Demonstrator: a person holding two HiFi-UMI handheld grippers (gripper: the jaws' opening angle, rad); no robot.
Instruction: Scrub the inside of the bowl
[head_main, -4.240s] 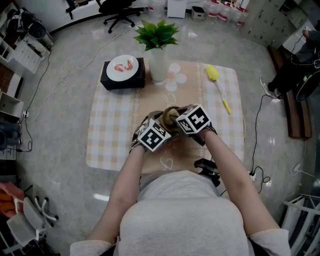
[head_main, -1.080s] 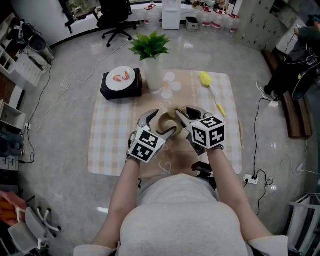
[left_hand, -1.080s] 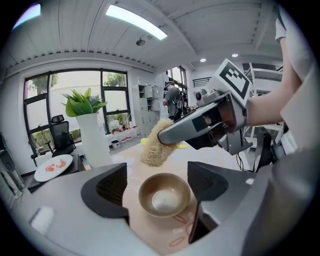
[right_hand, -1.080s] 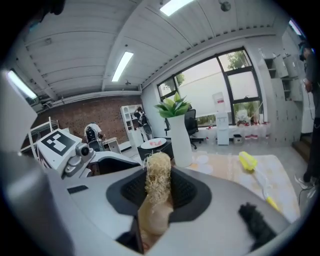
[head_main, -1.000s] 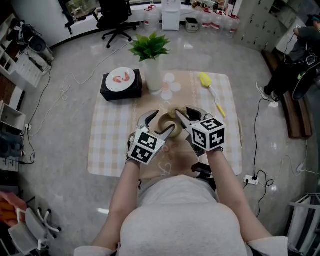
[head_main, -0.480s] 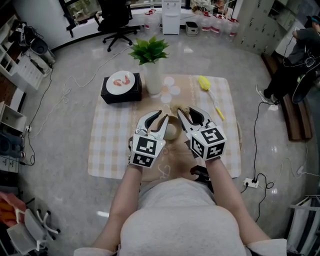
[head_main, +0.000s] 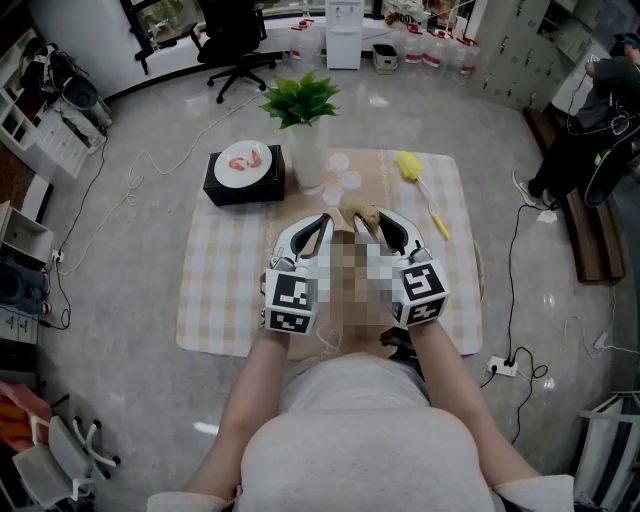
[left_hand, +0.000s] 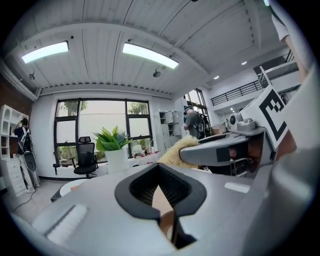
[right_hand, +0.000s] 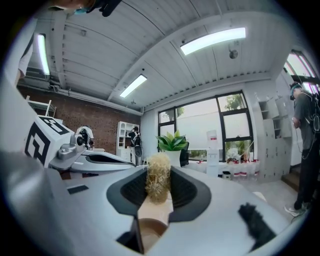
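Note:
My right gripper (head_main: 368, 218) is shut on a tan fibrous scrubber (head_main: 356, 210), which sticks up between its pads (right_hand: 158, 184). My left gripper (head_main: 325, 222) has just closed and is shut with nothing between its pads (left_hand: 172, 187). Both grippers are raised side by side over the middle of the table and point forward. In the head view a blurred patch covers the spot between them where the bowl stood. A brown curved rim, probably the bowl (left_hand: 167, 226), shows low through the left jaws.
A beige checked cloth (head_main: 215, 290) covers the table. At the back stand a plant in a white vase (head_main: 304, 125) and a black box with a white plate (head_main: 244, 162). A yellow brush (head_main: 420, 182) lies back right. Cables cross the floor.
My left gripper let go of the tilted bowl, which then stood on the cloth. Both grippers rose and levelled out, and the left jaws closed. The scrubber stayed in the right gripper.

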